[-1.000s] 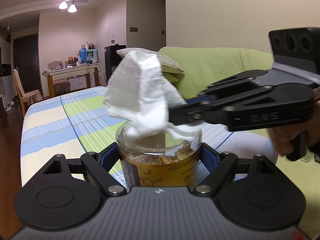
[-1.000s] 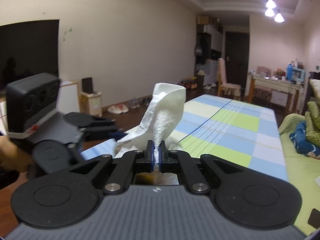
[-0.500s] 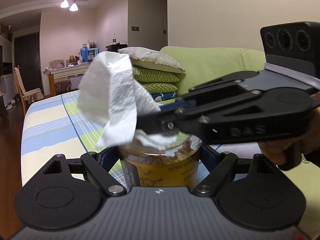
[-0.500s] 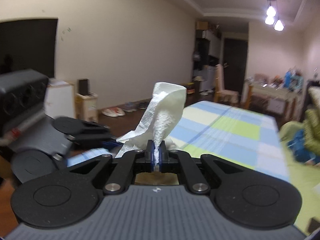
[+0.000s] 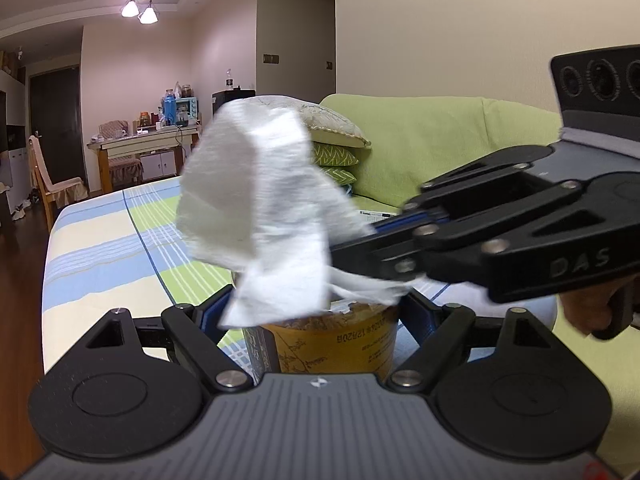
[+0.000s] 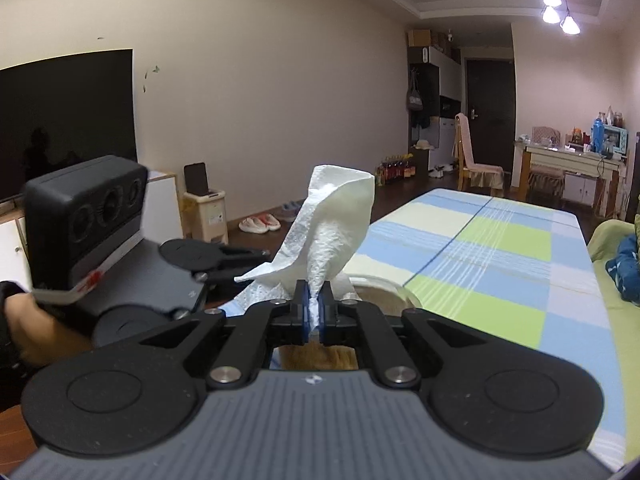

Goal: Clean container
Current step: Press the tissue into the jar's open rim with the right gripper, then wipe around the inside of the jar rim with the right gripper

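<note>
A long worktop (image 6: pixel 500 264) is stretching away toward the far room, and a checked cloth (image 5: pixel 104 256) of blue, green and cream squares is covering it. Nothing is showing whether the jar (image 5: pixel 328 344) is resting on it.

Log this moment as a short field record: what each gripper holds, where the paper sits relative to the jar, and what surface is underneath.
left gripper: shut on the jar, pads on both its sides
right gripper: shut on the paper towel
jar: clear plastic, yellow label, upright, no lid
paper towel: crumpled, hanging over the jar's mouth, lower edge at the rim
surface: table with a blue, green and cream plaid tablecloth
backdrop: green sofa with stacked pillows
</note>
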